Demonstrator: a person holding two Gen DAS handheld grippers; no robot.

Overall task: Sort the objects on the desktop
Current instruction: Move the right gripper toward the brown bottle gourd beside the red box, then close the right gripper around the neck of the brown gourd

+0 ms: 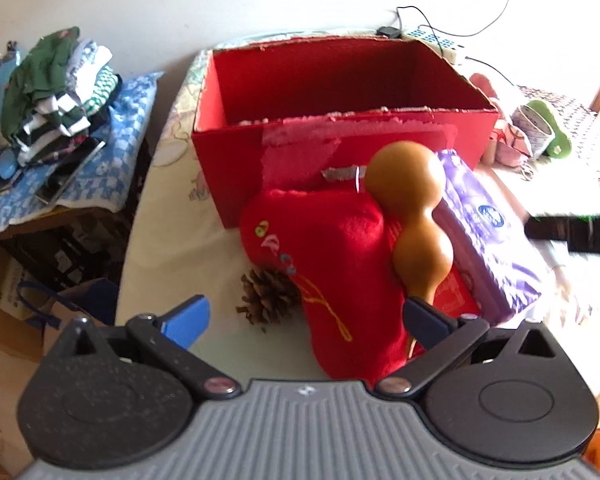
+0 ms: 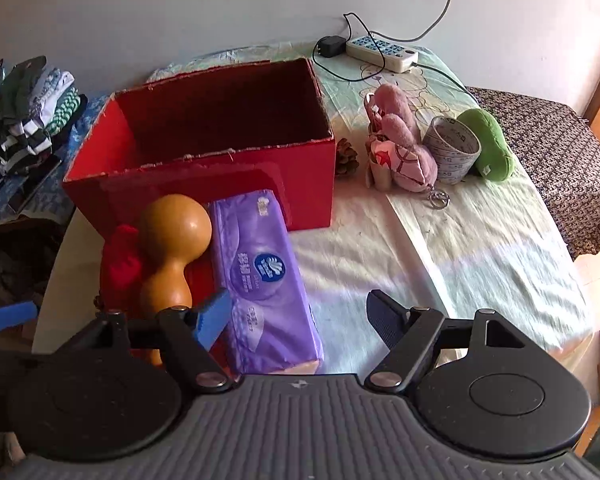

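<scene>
An open, empty red box (image 1: 340, 92) (image 2: 204, 144) stands on the table. In front of it lie a red plush stocking (image 1: 340, 276) (image 2: 120, 268), a brown gourd (image 1: 416, 216) (image 2: 172, 244) resting on the stocking, a purple tissue pack (image 1: 484, 232) (image 2: 264, 276) and a pine cone (image 1: 268, 296). My left gripper (image 1: 306, 318) is open and empty, with the stocking and the gourd's stem between its fingers. My right gripper (image 2: 300, 318) is open and empty, over the near end of the tissue pack.
To the right of the box are a second pine cone (image 2: 346, 158), a pink plush toy (image 2: 404, 148), a tape roll (image 2: 452, 148) and a green plush (image 2: 492, 148). A power strip (image 2: 382, 50) with cables lies at the back. Folded clothes (image 1: 56, 88) are piled on a stand at the left.
</scene>
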